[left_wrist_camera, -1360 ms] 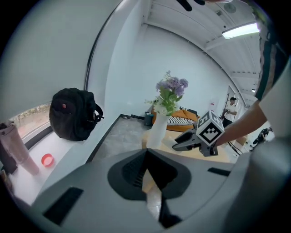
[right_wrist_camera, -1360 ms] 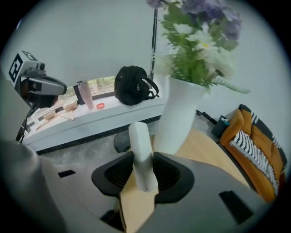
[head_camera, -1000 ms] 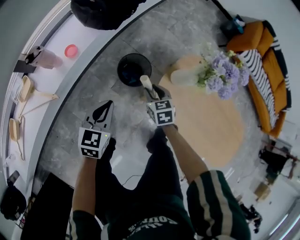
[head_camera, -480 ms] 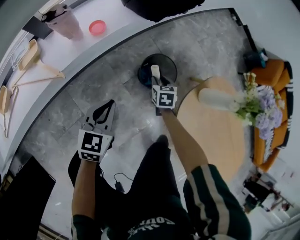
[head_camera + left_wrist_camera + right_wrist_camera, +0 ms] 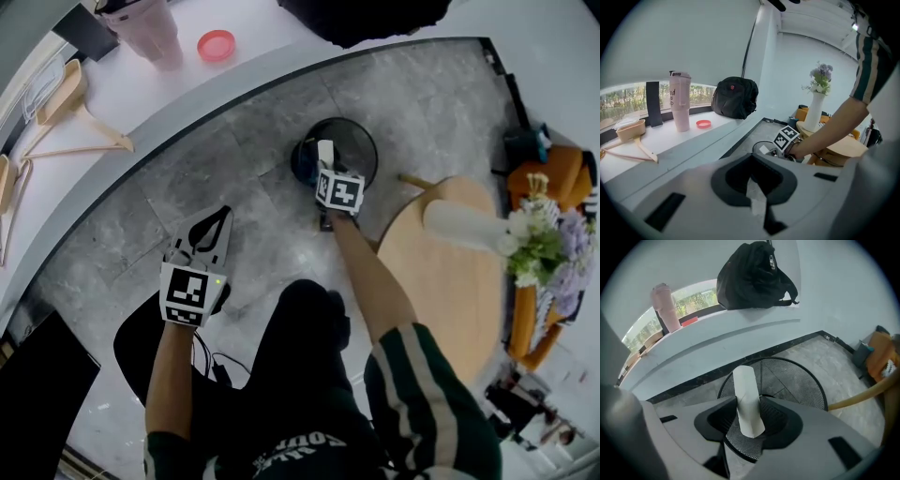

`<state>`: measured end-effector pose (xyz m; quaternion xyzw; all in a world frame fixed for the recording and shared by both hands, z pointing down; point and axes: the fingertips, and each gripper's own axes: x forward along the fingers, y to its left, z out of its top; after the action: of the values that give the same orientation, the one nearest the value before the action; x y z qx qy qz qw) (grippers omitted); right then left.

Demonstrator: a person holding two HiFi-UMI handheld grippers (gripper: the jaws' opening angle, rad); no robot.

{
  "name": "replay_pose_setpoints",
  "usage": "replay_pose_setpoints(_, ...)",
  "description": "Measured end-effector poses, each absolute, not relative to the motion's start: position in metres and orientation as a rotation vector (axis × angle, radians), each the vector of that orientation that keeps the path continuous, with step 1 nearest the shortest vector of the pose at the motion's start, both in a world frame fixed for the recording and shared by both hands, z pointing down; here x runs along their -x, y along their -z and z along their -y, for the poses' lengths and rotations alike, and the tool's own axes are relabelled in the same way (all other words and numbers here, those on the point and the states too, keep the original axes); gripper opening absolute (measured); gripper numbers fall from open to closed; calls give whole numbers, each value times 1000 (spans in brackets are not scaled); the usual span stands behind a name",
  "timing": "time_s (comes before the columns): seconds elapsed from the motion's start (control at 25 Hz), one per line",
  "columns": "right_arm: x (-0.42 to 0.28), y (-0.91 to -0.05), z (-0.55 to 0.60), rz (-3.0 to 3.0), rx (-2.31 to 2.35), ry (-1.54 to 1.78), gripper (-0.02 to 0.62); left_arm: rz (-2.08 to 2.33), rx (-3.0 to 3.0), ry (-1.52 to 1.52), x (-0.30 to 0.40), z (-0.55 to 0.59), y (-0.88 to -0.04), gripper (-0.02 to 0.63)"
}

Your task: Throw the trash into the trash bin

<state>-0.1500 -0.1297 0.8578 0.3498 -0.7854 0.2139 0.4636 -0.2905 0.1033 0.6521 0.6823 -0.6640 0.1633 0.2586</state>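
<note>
**Paper roll held over the bin mouth**
Left of centre in the head view, your left tongs (image 5: pixel 217 217) are pinched nearly together and empty. In the middle of the right gripper view, your right tongs (image 5: pixel 749 423) clamp the white paper roll (image 5: pixel 745 390) by its lower end, above the black mesh trash bin (image 5: pixel 806 380). The roll looks light, hollow and easily crushed, so hold it gently.

head view steeply down, all share bin (image 5: pixel 362 156)

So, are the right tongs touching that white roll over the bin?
Touching. The right gripper view shows the right tongs pressed against both sides of the white roll.
</note>
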Motion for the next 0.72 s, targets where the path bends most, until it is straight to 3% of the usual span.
replay_pose_setpoints(0.16,146,-872,129,1910,-866,-501,161,1794,-1858,-473,293,-107,-654,0)
replay_pose_setpoints(0.4,159,-825,111,1956,-843,-476,171,1810,-1837,-476,305,-117,-614,0)
replay_pose_setpoints(0.44,159,-810,106,1967,-832,-472,160,1809,-1836,-470,304,-116,-603,0)
replay_pose_setpoints(0.56,160,-761,94,2006,-809,-433,2,1792,-1860,-476,298,-112,-566,0)
replay_pose_setpoints(0.72,166,-687,76,2073,-767,-455,0,1750,-1924,-492,290,-101,-504,0)
